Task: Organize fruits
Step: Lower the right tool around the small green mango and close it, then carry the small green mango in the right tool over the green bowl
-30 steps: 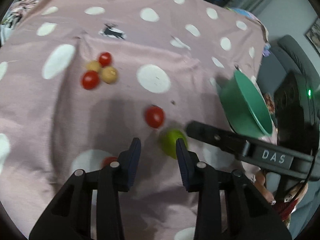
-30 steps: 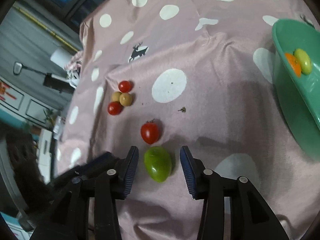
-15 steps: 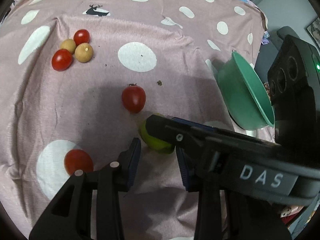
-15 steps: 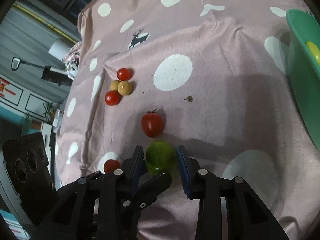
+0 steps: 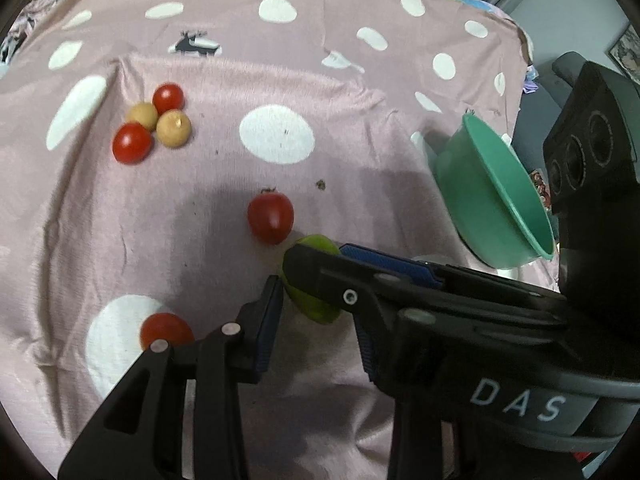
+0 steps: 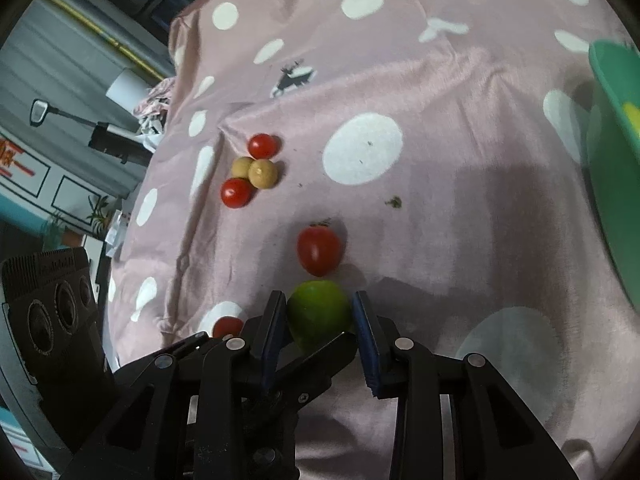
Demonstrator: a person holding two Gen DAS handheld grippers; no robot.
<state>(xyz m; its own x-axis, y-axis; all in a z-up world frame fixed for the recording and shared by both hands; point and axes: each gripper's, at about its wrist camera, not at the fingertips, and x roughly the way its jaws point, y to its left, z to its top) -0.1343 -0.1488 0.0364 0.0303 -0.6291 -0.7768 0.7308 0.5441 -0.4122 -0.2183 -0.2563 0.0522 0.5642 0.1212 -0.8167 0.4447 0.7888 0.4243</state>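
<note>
A green fruit [image 6: 320,310] lies on the pink dotted cloth [image 6: 440,220]. My right gripper [image 6: 319,300] is shut on it, blue pads against both sides. My left gripper [image 5: 316,304] comes in from the other side, its jaws narrow and closing; one fingertip [image 5: 275,292] touches the green fruit [image 5: 310,308], the other is hidden behind the right gripper's finger [image 5: 320,272]. A red tomato [image 6: 319,250] [image 5: 270,218] sits just beyond the fruit. The teal bowl [image 5: 500,200] [image 6: 612,168] stands to the right and holds a yellow fruit [image 6: 632,116].
Two red cherry tomatoes and two tan round fruits [image 5: 154,120] [image 6: 252,172] cluster at the far left. Another red tomato [image 5: 166,330] [image 6: 228,326] rests on a white dot near my left fingers. The cloth's edge drops off at the left in the right wrist view.
My right gripper's jaws came in from wide apart onto the green fruit. The right gripper's finger slid across in front of the left camera. The fruit stays on the cloth.
</note>
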